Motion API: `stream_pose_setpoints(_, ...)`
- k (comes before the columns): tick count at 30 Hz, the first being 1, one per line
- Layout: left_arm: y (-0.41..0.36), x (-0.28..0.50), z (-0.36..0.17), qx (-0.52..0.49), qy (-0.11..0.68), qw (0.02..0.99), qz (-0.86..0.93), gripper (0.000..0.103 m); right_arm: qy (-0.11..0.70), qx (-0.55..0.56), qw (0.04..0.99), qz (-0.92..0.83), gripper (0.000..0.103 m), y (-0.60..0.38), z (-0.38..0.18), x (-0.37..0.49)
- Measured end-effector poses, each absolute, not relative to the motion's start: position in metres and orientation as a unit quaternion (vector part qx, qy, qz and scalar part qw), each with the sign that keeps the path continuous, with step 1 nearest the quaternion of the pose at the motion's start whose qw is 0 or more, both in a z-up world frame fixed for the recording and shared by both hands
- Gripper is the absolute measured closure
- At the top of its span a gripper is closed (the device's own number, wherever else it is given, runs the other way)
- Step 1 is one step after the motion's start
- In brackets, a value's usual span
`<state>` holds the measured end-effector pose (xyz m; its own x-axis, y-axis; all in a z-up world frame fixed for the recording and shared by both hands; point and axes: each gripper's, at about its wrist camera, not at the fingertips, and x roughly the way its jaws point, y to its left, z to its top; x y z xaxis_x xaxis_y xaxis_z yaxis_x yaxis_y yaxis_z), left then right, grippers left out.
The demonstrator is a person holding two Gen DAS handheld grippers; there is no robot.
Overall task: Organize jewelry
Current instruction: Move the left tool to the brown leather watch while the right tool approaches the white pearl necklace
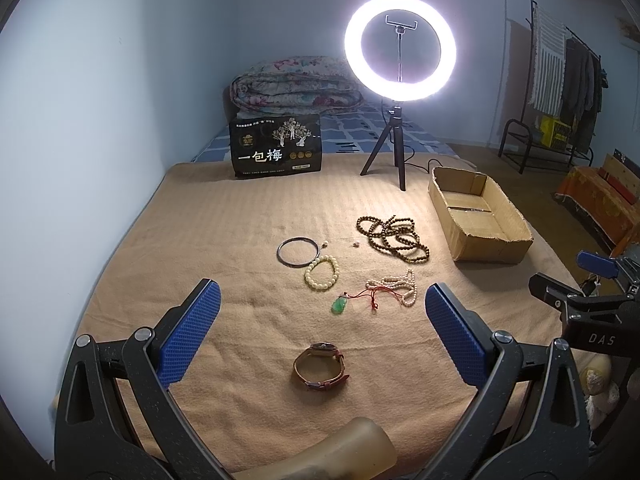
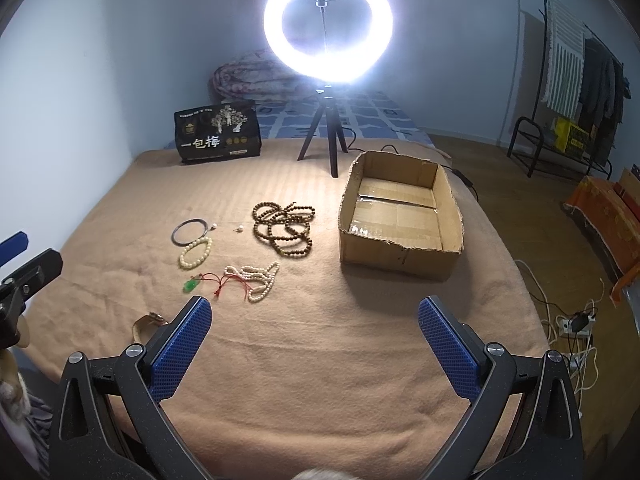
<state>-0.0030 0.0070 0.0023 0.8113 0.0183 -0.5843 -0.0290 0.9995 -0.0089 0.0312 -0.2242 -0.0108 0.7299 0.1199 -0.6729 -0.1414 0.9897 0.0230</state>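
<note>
**Jewelry spread on blanket, box empty**

While both spread wide and holding nothing, left gripper (image 1: 322,312) and right gripper (image 2: 314,322) above the tan blanket (image 1: 240,220). Whole watch (image 1: 320,366) only in the left view; box (image 2: 400,216) floor, bare, clearest in the right. Wooden beads (image 2: 284,228) just left of box.

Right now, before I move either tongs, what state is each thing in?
Left tongs: open, holding nothing.
Right tongs: open, holding nothing.
Cardboard box: open-topped, no jewelry inside.
Watch: strap closed in a loop, lying on the blanket.
Brown bead strand: heaped in tangled loops.
White bead necklace: bunched up, beside the red cord.
Green pendant: lying flat on its red cord.
Ring light: on.
</note>
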Motion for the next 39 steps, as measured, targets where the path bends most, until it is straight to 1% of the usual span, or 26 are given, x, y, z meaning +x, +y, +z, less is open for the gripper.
stream_pose_setpoints(7,0.018,0.001,-0.002,-0.013,0.319,0.947,0.023,0.000,0.379,-0.006,0.922,0.075,0.000,-0.227,-0.014,0.036)
stream_pose_setpoints(11,0.026,0.005,-0.011,-0.013,0.332,0.943,0.029,0.000,0.387,-0.025,0.919,0.074,0.001,-0.221,-0.019,0.038)
stream_pose_setpoints(17,0.047,0.012,-0.030,-0.034,0.375,0.926,0.027,0.000,0.394,-0.056,0.912,0.102,0.001,-0.205,-0.024,0.042)
stream_pose_setpoints(20,0.055,0.015,-0.039,-0.041,0.392,0.919,0.026,0.000,0.406,-0.065,0.904,0.114,0.004,-0.198,-0.031,0.050)
stream_pose_setpoints(25,0.061,0.021,-0.053,-0.049,0.415,0.908,0.014,0.001,0.421,-0.011,0.892,0.164,0.004,-0.202,-0.044,0.067)
stream_pose_setpoints(27,0.060,0.025,-0.057,-0.048,0.428,0.902,0.001,0.006,0.424,-0.007,0.889,0.172,0.004,-0.200,-0.047,0.077)
stream_pose_setpoints(29,0.058,0.030,-0.062,-0.045,0.439,0.897,-0.008,0.009,0.425,-0.024,0.888,0.171,0.004,-0.195,-0.049,0.083)
stream_pose_setpoints(30,0.057,0.031,-0.063,-0.043,0.444,0.895,-0.012,0.013,0.427,-0.032,0.887,0.173,0.004,-0.192,-0.049,0.087)
stream_pose_setpoints(32,0.056,0.037,-0.068,-0.041,0.458,0.888,-0.024,0.018,0.439,-0.046,0.880,0.175,0.004,-0.186,-0.052,0.097)
stream_pose_setpoints(34,0.056,0.043,-0.074,-0.044,0.470,0.881,-0.030,0.024,0.455,-0.048,0.872,0.174,0.008,-0.184,-0.056,0.109)
stream_pose_setpoints(35,0.057,0.046,-0.077,-0.046,0.477,0.877,-0.032,0.030,0.464,-0.049,0.867,0.174,0.015,-0.183,-0.059,0.117)
stream_pose_setpoints(36,0.057,0.050,-0.082,-0.049,0.487,0.871,-0.037,0.033,0.475,-0.049,0.861,0.175,0.020,-0.181,-0.063,0.125)
stream_pose_setpoints(37,0.057,0.052,-0.085,-0.054,0.493,0.868,-0.040,0.035,0.482,-0.047,0.857,0.178,0.020,-0.181,-0.065,0.130)
stream_pose_setpoints(39,0.058,0.057,-0.092,-0.068,0.508,0.858,-0.049,0.044,0.491,-0.045,0.851,0.181,0.022,-0.178,-0.070,0.139)
